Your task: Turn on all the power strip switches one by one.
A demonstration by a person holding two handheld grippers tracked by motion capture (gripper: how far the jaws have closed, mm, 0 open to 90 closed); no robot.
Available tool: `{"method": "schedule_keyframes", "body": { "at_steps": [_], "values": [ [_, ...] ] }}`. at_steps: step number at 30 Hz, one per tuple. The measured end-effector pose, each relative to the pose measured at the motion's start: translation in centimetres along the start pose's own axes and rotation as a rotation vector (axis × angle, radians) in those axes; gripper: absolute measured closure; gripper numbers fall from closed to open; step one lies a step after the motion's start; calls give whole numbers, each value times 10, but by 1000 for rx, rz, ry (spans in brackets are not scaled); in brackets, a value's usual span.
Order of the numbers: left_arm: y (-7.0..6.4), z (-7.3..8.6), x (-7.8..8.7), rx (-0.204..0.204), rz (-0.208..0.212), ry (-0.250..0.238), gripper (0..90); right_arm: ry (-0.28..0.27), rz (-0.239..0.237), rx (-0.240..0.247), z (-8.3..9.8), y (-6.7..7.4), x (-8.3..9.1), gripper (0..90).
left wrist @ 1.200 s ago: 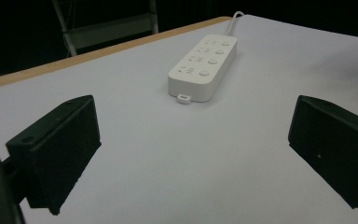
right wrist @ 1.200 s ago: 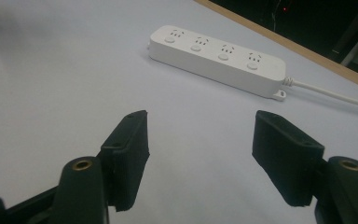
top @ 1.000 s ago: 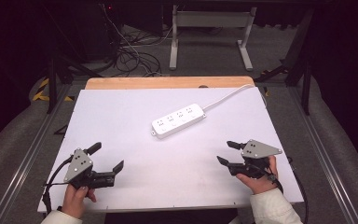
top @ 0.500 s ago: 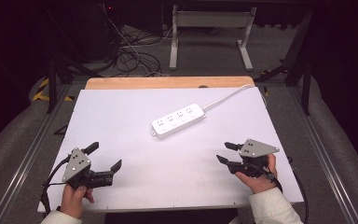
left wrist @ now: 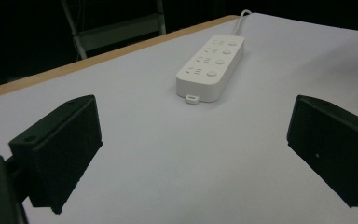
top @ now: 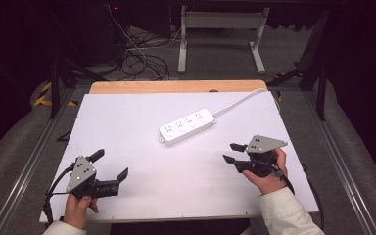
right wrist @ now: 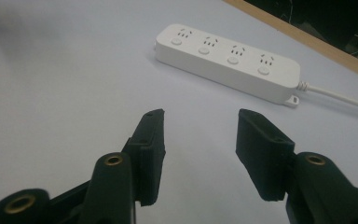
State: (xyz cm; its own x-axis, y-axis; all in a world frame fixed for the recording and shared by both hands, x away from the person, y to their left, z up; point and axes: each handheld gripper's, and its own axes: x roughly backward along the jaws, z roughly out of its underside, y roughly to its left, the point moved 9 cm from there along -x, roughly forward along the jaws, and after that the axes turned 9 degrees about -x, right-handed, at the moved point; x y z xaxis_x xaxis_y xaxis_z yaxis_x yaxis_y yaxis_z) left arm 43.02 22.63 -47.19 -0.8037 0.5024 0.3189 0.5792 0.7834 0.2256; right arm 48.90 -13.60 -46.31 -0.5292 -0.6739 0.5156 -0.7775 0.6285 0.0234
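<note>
The right gripper (top: 231,152) has shifted slightly toward the power strip (top: 187,127), jaws closing partway on nothing. The left gripper (top: 110,165) is spread wide. The strip lies mid-sheet on the white table (top: 127,127); cables (top: 137,58) litter the dark floor.

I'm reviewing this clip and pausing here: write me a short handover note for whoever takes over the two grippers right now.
Left gripper: jaws wide open, empty, low over the near left of the table.
Right gripper: jaws have just been closing, partly open now, nothing between them, near right, pointing toward the power strip.
Power strip: lies flat mid-table, untouched, cord running off the far right edge.
Done: nothing yet on the strip.
Left: probably approach and handle it; the right gripper is closer.
</note>
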Motion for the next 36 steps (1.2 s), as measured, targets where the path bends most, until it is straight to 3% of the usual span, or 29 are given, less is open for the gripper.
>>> {"method": "schedule_keyframes", "body": {
  "at_steps": [11,14,17,22,26,27,28,29,33,36],
  "values": [
    [0,0,-1,0,7,-2,34,17,-5,23,-33,1,-10,587],
    [-1,-1,-1,-1,11,-4,34,42,10,46,-44,3,-15,591],
    [-1,-1,0,-2,13,-5,34,30,4,72,-63,5,-21,597],
    [-1,0,0,0,16,-4,34,41,-1,52,-66,0,-31,613],
    [0,0,0,-2,15,-6,34,64,-6,61,-67,-1,-37,680],
    [0,-1,0,-2,15,-5,34,72,-20,57,-70,0,-39,768],
    [0,-1,0,0,13,-5,34,72,-20,57,-70,0,-39,768],
    [0,-1,0,-1,14,-4,34,81,-28,52,-73,-1,-40,880],
    [-1,0,-1,-2,14,-1,36,82,-14,47,-79,-6,-43,900],
    [0,0,-1,0,13,-1,36,65,-9,14,-86,-12,-48,900]
  ]
}}
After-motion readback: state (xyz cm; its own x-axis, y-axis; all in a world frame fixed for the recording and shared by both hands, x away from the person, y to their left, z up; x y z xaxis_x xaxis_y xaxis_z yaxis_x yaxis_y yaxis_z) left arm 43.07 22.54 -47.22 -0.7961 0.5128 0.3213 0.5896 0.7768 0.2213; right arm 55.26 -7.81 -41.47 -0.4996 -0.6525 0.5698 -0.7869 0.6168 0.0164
